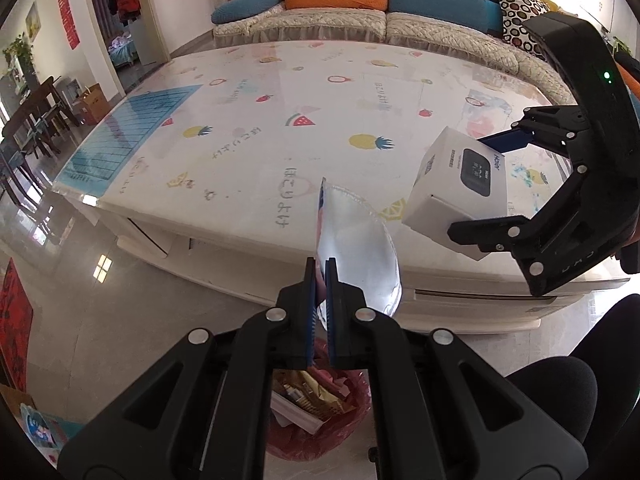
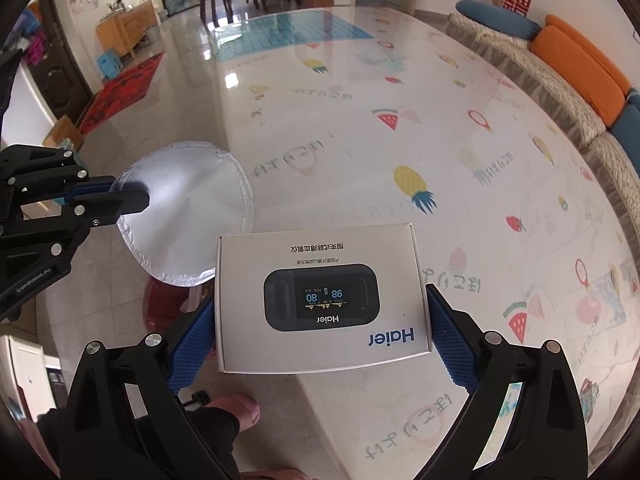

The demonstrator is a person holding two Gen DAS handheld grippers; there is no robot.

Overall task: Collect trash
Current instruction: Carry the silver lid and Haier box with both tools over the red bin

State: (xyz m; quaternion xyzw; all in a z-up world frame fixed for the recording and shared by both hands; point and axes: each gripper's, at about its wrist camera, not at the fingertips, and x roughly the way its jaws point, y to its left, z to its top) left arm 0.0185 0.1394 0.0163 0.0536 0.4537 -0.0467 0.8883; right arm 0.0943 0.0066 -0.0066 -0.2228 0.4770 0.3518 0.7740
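Holding clear of the tabletop's near edge, the left gripper [image 1: 320, 276] was clamped on a silver pouch [image 1: 356, 240] above the red-lined trash bin [image 1: 320, 412], the right gripper [image 2: 320, 340] clamped on a white box [image 2: 320, 300]; dropping both seemed next.

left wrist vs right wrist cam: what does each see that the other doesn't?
Left wrist only: the trash contents inside the red-lined bin beneath the left gripper, and the box's side face.

Right wrist only: the printed top of the white Haier box, showing an oximeter picture, and the person's bare foot on the floor.

Both: the silver foil pouch clamped in the left gripper, the box clamped in the right gripper, the fruit-print table and the sofa.
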